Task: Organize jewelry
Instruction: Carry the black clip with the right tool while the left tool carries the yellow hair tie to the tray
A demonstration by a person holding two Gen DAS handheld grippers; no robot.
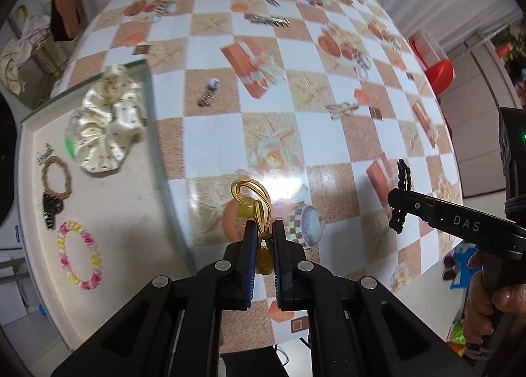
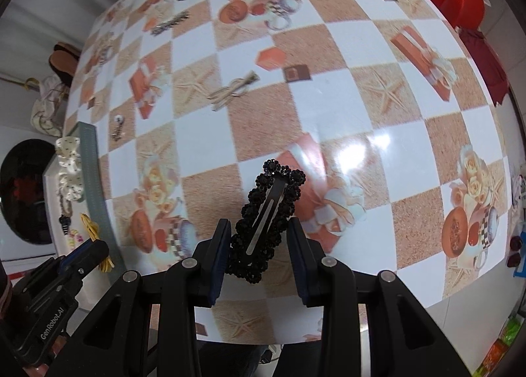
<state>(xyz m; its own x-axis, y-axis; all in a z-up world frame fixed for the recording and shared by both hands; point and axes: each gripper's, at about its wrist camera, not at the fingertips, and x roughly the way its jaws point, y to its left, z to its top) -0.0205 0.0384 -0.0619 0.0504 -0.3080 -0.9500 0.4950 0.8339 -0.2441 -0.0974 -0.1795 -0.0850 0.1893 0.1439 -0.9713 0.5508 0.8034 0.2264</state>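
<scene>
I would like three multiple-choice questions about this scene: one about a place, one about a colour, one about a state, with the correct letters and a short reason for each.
1. Where does the cream scrunchie lie?
A. in the white tray
B. on the checkered tablecloth
C. in a gripper

2. What colour is the hair tie that the left gripper holds?
A. pink
B. yellow
C. black

3. How is the black beaded hair clip at this moment?
A. lying in the tray
B. lying flat on the table
C. between the fingers of the right gripper

Answers:
1 A, it sits at the tray's far corner.
2 B, its loop and bead are amber yellow.
3 C, both views show it there, off the table.
</scene>
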